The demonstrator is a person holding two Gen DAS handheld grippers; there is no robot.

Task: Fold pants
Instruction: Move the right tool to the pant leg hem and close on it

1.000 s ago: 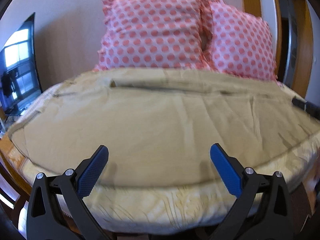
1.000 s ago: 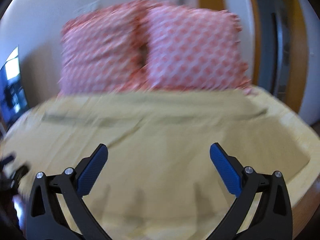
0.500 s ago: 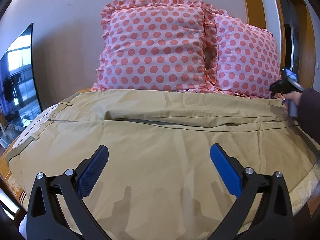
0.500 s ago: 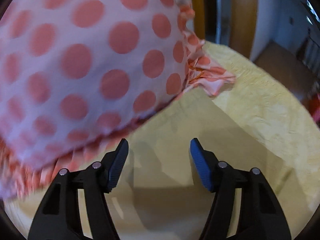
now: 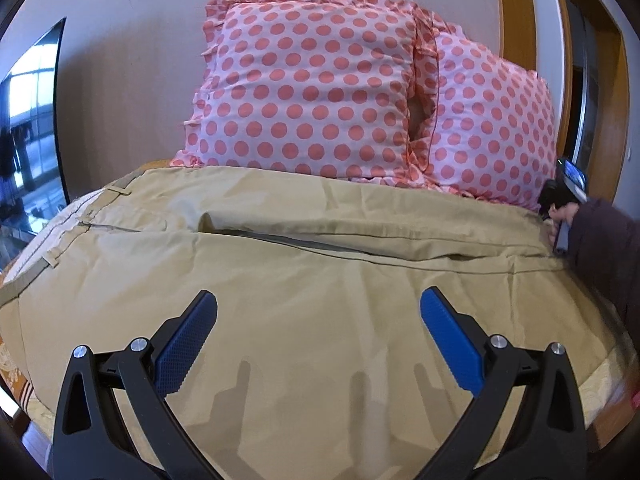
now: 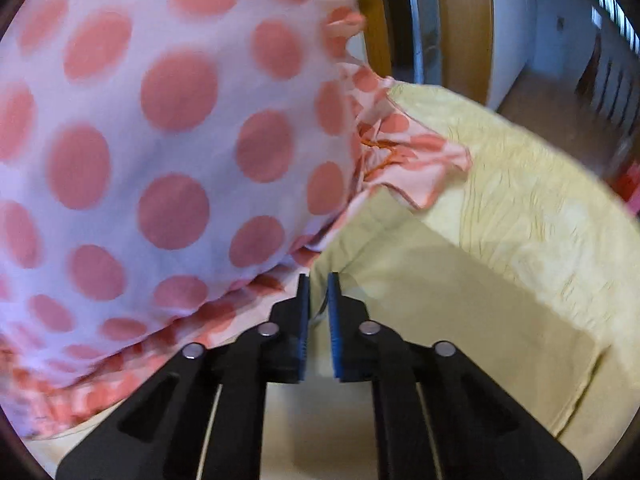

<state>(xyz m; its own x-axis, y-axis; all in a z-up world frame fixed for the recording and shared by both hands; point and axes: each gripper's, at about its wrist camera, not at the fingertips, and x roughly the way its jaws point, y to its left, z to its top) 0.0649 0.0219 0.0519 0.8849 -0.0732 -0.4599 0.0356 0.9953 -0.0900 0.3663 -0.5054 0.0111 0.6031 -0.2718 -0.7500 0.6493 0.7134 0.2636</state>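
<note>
Tan pants point(image 5: 320, 280) lie spread flat across the bed, waistband at the left, legs running right. My left gripper point(image 5: 318, 320) is open and empty, hovering over the near leg. My right gripper point(image 6: 318, 280) is shut on the far corner of the pants' leg end point(image 6: 460, 320), right under the pillow. It also shows at the right edge of the left wrist view point(image 5: 566, 196), held by a hand in a dark sleeve.
Two pink polka-dot pillows point(image 5: 320, 92) stand against the wall behind the pants, one pressing close to my right gripper point(image 6: 160, 140). A yellow bedspread point(image 6: 540, 200) covers the bed. A TV point(image 5: 28, 140) is at left, a wooden door frame point(image 5: 516, 20) at right.
My right gripper has closed on the pants' far corner by the pillow. My left gripper moved forward over the pants and stayed open.
</note>
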